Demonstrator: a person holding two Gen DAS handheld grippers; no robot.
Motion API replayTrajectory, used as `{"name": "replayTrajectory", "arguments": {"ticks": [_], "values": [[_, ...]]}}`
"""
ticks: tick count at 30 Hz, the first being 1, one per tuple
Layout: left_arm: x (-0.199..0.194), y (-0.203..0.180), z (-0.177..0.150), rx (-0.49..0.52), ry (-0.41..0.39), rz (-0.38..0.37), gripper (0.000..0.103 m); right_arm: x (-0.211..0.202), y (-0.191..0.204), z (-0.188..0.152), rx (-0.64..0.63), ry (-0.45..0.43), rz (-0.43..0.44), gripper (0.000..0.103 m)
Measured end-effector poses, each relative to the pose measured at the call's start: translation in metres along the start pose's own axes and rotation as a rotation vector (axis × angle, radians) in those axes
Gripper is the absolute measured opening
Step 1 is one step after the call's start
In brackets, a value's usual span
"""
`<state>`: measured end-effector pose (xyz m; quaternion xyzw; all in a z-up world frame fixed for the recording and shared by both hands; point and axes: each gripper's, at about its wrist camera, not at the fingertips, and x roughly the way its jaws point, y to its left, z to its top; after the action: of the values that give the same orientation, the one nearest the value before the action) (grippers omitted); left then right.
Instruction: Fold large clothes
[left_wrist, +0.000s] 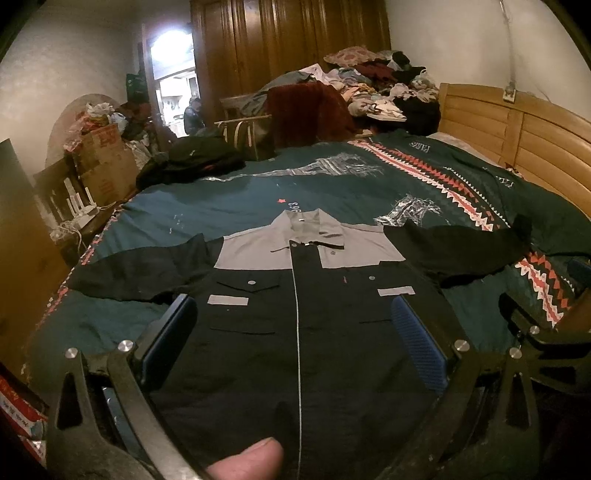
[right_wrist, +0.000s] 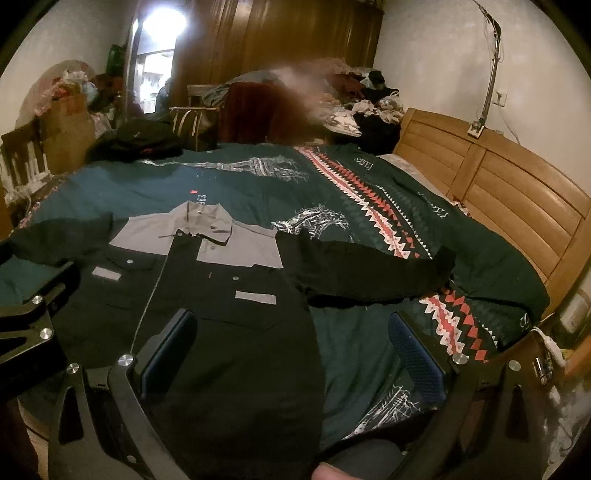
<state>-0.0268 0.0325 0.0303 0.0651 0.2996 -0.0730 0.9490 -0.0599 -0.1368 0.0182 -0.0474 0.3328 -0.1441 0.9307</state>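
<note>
Lying flat on the bed (left_wrist: 229, 206), a black-and-grey jacket (left_wrist: 295, 295) is seen with sleeves spread.
From the left wrist, the left tool (left_wrist: 295, 325) is held open above the jacket's front; from the right wrist, the right tool (right_wrist: 295, 339) is held open over its hem edge and the bedspread (right_wrist: 369, 350).

The bed (left_wrist: 546, 147) has a light wooden headboard and is covered by a dark teal quilt (left_wrist: 221, 214) printed with Eiffel towers and a red-and-white zigzag band. A black work jacket with grey yoke (left_wrist: 295, 295) lies flat on the quilt, front up, sleeves spread. Beyond its collar, at the far edge, lie a dark bundle of clothes (left_wrist: 195, 158) and a handbag (left_wrist: 251, 136).
</note>
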Motion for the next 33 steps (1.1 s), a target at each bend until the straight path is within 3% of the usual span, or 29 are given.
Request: {"name": "replayTrajectory", "arguments": {"ticks": [33], "values": [[0.017,-0.008,-0.004,-0.006,0.052,-0.027,0.103,0.02,-0.006,-0.003,-0.011,0.049,0.007,0.103]]}}
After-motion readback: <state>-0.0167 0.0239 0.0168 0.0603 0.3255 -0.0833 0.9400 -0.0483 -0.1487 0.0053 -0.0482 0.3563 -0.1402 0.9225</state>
